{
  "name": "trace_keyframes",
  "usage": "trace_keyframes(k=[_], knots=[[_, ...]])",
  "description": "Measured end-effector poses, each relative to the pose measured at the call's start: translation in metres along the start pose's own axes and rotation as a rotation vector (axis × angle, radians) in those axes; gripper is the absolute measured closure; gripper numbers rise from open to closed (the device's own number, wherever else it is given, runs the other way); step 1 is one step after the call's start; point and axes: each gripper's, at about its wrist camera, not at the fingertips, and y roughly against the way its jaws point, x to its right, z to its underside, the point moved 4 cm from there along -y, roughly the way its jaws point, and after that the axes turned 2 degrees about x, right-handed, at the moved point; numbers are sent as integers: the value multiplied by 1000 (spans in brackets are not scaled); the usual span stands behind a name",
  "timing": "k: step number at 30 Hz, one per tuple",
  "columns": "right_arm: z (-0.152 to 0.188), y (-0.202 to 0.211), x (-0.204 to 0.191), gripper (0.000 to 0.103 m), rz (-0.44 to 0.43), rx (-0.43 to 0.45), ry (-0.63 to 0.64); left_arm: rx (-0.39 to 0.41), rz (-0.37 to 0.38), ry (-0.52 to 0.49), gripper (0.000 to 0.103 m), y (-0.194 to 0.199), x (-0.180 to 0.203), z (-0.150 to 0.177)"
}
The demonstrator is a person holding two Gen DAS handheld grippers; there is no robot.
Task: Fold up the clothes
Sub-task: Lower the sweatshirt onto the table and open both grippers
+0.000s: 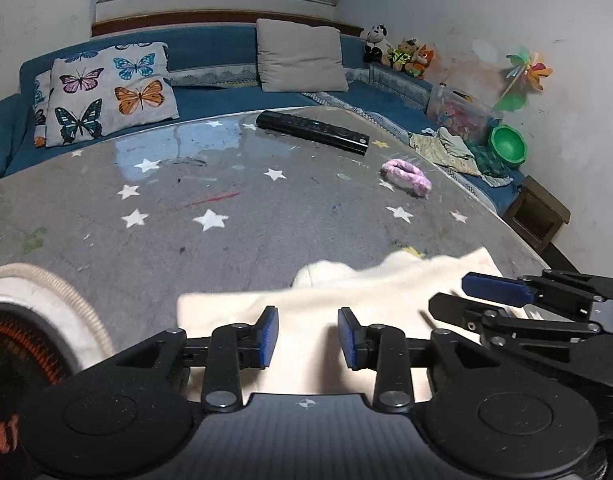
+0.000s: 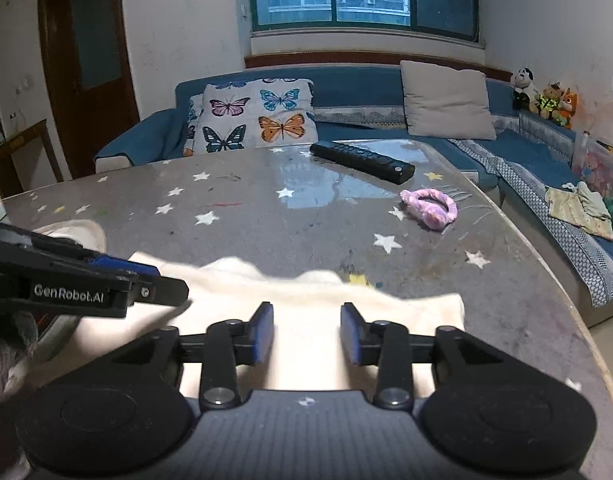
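Observation:
A cream garment [image 1: 346, 292] lies flat and folded on the near part of the grey star-patterned table [image 1: 226, 200]. My left gripper [image 1: 307, 336] hovers over its near edge, blue pads apart, nothing pinched between them. My right gripper [image 1: 462, 296] reaches in from the right over the same cloth. In the right wrist view the garment [image 2: 306, 292] spreads under my right gripper [image 2: 307, 334], which stands open with only cloth showing below the gap. My left gripper [image 2: 170, 280] comes in from the left, close above the garment's left end.
A black remote [image 1: 312, 132] and a fuzzy pink band [image 1: 406, 176] lie at the far side of the table. A round cream-rimmed object with an orange glow [image 1: 10, 340] sits at the near left. Behind is a blue sofa [image 2: 358, 84] with cushions; the table's edge [image 2: 578, 320] curves on the right.

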Motion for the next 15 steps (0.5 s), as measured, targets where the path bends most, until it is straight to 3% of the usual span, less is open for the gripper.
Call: trace_keyframes(k=[11, 15], knots=[[56, 61, 14, 59, 39, -10, -40, 12, -29, -26, 67, 45, -4, 45], [65, 73, 14, 59, 50, -7, -47, 18, -67, -38, 60, 51, -6, 58]])
